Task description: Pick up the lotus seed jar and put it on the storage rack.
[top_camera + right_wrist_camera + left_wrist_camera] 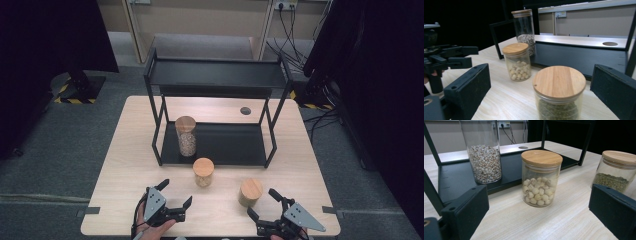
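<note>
While we hold the left gripper low over the table, its jaws stand spread with nothing between them; ahead of its fingers and slightly right stands the jar of pale seeds, untouched. Beyond that, on the rack's lower shelf, stands the tall jar. Our right gripper is likewise released, the green-bean jar just ahead between its fingers, apart.

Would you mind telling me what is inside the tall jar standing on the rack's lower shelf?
The tall jar holds small pale, speckled grains, filling roughly its lower half; the glass above looks empty. A wooden lid closes it.
</note>
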Demonstrator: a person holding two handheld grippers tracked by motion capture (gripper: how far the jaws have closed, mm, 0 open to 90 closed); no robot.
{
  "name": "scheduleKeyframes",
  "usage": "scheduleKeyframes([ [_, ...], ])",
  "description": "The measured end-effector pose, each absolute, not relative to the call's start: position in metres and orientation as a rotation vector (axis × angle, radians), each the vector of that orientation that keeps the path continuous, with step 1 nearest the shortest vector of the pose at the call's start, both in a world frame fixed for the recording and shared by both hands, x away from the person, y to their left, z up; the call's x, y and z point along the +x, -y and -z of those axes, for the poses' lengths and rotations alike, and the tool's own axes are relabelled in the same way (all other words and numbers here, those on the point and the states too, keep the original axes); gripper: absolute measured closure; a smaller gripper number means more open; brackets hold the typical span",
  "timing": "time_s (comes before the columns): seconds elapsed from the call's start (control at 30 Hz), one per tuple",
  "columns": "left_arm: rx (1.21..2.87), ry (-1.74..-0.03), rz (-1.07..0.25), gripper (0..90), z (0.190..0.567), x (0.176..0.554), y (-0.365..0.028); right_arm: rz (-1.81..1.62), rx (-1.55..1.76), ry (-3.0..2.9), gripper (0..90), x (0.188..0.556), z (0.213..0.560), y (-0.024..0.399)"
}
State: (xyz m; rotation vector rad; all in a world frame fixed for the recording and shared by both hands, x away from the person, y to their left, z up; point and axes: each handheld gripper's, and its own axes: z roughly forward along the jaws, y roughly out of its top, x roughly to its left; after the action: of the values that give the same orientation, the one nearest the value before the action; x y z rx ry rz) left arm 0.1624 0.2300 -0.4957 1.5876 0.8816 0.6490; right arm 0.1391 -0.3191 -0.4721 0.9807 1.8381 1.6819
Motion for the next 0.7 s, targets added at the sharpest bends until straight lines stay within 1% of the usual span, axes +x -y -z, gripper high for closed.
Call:
scheduleKeyframes([
  [0.7, 1.578, -0.888, -0.650, 2.3, 0.495, 0.164, -0.234, -1.725, 0.903, -1.949, 3.7, 0.147, 0.467, 0.292],
])
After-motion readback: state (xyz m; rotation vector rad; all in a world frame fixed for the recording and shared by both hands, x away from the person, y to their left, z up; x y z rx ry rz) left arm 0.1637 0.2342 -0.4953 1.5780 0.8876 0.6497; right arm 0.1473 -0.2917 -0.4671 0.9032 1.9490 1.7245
